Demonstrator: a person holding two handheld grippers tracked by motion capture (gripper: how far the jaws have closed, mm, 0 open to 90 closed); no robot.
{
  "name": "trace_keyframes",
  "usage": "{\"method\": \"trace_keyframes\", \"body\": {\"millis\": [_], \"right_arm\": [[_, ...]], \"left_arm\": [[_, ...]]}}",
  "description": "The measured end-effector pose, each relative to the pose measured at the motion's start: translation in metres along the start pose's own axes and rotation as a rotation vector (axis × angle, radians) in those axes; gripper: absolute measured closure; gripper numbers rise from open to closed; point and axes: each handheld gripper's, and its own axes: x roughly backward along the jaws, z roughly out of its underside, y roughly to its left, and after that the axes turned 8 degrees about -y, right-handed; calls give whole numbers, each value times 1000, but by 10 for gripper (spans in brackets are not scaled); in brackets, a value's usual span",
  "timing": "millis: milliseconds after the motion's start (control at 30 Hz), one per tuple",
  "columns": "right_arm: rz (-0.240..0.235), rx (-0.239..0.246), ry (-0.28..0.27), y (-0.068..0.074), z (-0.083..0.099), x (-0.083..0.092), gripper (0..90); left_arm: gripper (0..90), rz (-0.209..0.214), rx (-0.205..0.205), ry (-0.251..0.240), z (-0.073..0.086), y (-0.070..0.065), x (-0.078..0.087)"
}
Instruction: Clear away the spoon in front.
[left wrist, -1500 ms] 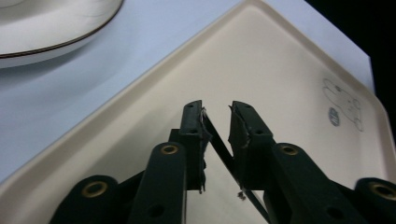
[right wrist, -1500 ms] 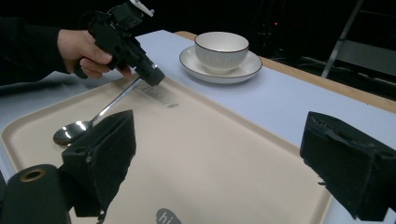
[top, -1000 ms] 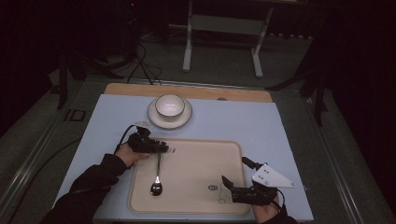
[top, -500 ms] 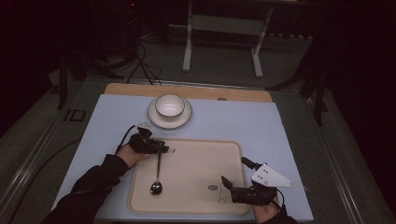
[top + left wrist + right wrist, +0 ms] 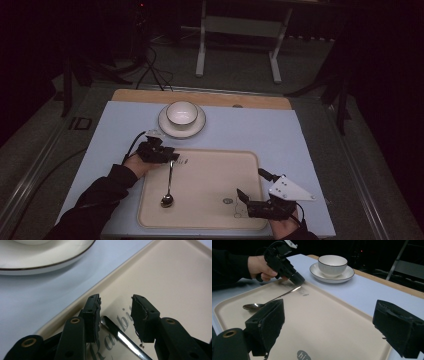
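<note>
Two grippers sit at opposite rims of the tray [image 5: 200,220], with bare tray between them. The left gripper [image 5: 115,311], its jaws just spread, straddles the spoon [image 5: 168,184] handle's far tip without pinching. The right gripper [image 5: 337,322] gapes empty at the near right. The spoon hasn't shifted since before.

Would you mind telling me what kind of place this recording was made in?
Probably a lab or studio mock-up of a dining setting: a covered table in a dark room, cables on the floor, a tray and bowl.
</note>
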Motion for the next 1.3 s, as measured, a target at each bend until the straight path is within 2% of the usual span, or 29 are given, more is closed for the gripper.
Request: {"method": "trace_keyframes", "body": {"millis": [200, 267, 367, 400, 467, 533, 600, 667, 733, 800, 833, 1000, 1200, 1300], "right_arm": [[1, -3, 0, 0, 0, 0, 105], [6, -4, 0, -1, 0, 0, 105], [9, -2, 0, 0, 0, 0, 105], [9, -4, 2, 0, 0, -1, 105], [8, -3, 3, 0, 1, -1, 105], [7, -4, 3, 0, 1, -2, 105], [6, -5, 4, -1, 1, -2, 105], [6, -6, 4, -1, 1, -2, 105], [6, -7, 4, -1, 1, -2, 105], [6, -7, 4, -1, 1, -2, 105], [7, -7, 5, -1, 1, -2, 105], [7, -8, 7, -1, 1, -2, 105], [4, -4, 9, 0, 1, -2, 105], [6, -3, 10, 0, 1, -2, 105]], "left_arm": [[568, -3, 4, -7, -5, -2, 9], [493, -11, 7, 4, -6, -3, 11], [437, -23, 4, 10, -7, -4, 15], [437, -24, 23, 13, -9, -5, 18], [347, -3, 32, -4, -10, -7, 23], [237, 54, 18, -8, -11, -9, 27], [209, 54, 6, -14, -10, -11, 32], [142, 61, 13, -15, -11, -12, 35], [110, 49, 13, -30, -11, -15, 40], [7, 63, 22, -41, -12, -17, 44], [1, 52, 15, -54, -12, -19, 47], [1, 48, 2, -81, -10, -26, 60], [1, 58, -3, -116, -8, -35, 71], [1, 72, -14, -141, -6, -46, 79]]}}
